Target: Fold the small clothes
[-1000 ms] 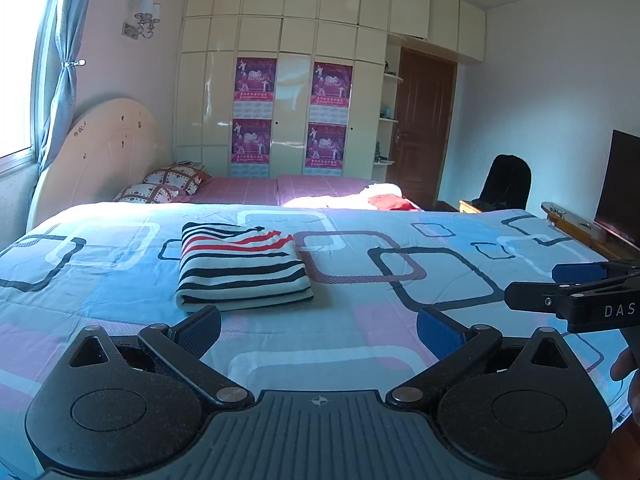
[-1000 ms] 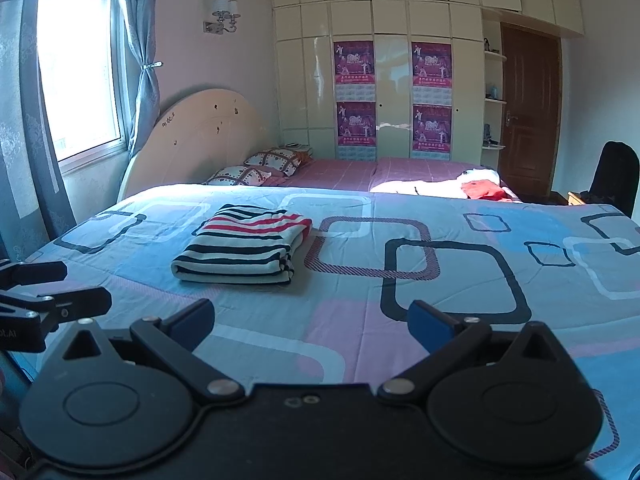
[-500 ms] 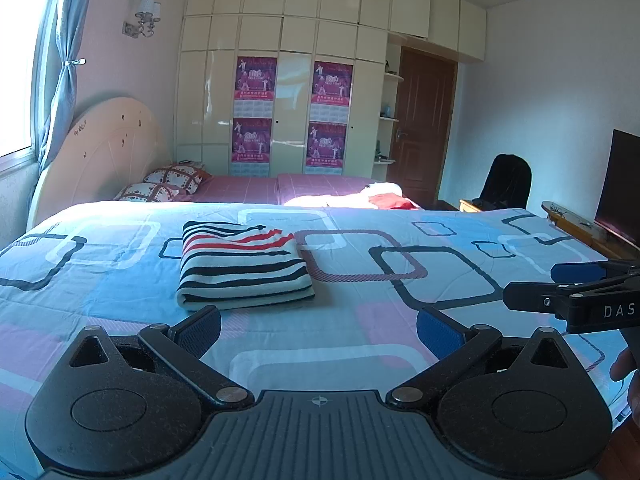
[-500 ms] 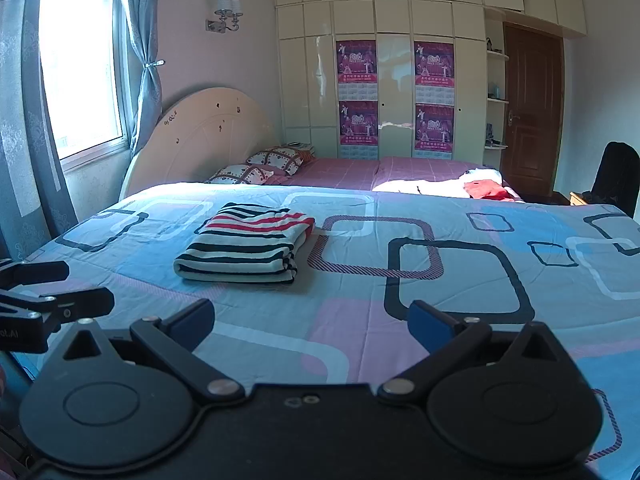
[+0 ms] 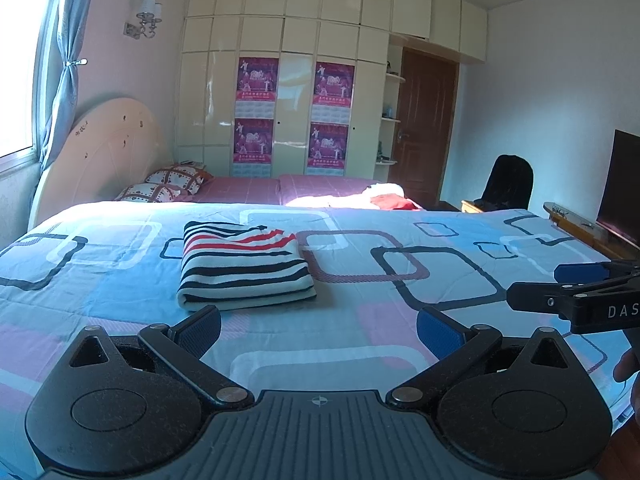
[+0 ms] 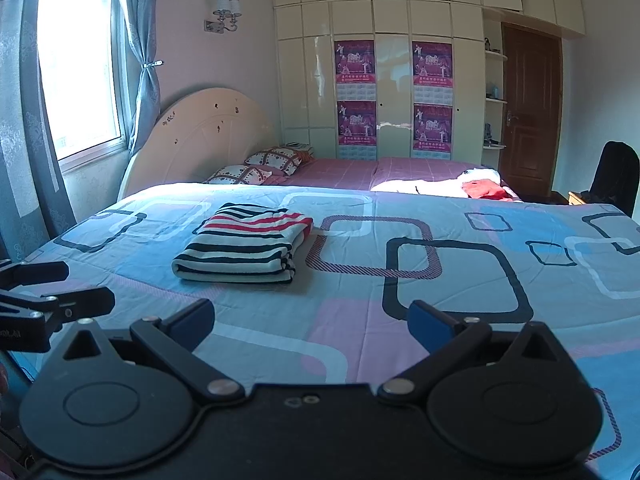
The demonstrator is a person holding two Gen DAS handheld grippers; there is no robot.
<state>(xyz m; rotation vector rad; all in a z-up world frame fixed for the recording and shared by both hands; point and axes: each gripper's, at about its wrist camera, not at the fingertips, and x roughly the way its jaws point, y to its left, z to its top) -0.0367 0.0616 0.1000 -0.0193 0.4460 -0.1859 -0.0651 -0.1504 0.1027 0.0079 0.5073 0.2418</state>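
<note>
On bed (image 5: 120, 280), folded striped garment (image 5: 244, 268), sleeves hidden

Wide bed under a pale blue quilt, with a folded striped garment lying on it.

The bed's blue quilt (image 5: 400, 320), printed with rounded squares in black, white and maroon plus pink patches, lies smooth and flat. On its left-centre part rests a folded knit garment striped white, black and red (image 5: 244, 266), a neat rectangle with the red stripes toward the far edge. Beyond the quilt shows a pink checked sheet (image 6: 352, 170). On it, by the cream rounded headboard (image 6: 200, 136), lie two patterned white-and-dark pillows (image 6: 260, 166); toward the right sits a crumpled heap of white and red cloth (image 6: 482, 186).
</note>
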